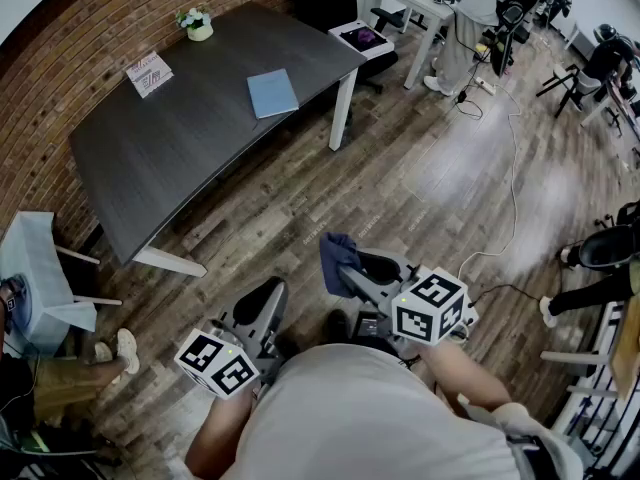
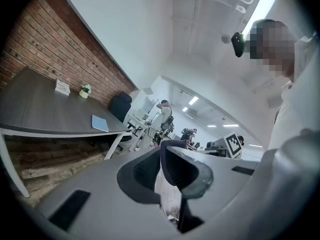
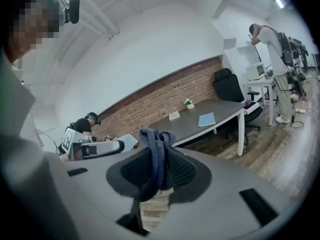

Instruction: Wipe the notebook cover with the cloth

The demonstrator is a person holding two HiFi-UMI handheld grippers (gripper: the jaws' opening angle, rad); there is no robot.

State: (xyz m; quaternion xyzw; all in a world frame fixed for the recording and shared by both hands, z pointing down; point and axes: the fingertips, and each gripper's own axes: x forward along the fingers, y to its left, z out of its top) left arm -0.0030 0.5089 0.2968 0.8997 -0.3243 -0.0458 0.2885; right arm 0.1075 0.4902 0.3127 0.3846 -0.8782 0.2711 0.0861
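A light blue notebook point(image 1: 272, 93) lies flat near the right end of the dark table point(image 1: 180, 158), far ahead of both grippers. It also shows small in the left gripper view as the notebook point(image 2: 100, 123) and in the right gripper view as the notebook point(image 3: 206, 119). My right gripper point(image 1: 347, 271) is held over the wood floor, shut on a dark blue cloth point(image 1: 337, 251); the cloth point(image 3: 156, 154) bunches above the pads and hangs down between them. My left gripper point(image 1: 272, 293) sits beside it at the lower left, jaws together at the tips with nothing between them.
On the table's far side stand a small card point(image 1: 148, 73) and a potted plant point(image 1: 198, 24). An office chair point(image 1: 365, 40) sits at the table's right end, with a white desk point(image 1: 410, 3) and a standing person point(image 1: 455, 43) behind. A covered chair point(image 1: 35, 278) is at the left; a cable point(image 1: 512, 178) crosses the floor.
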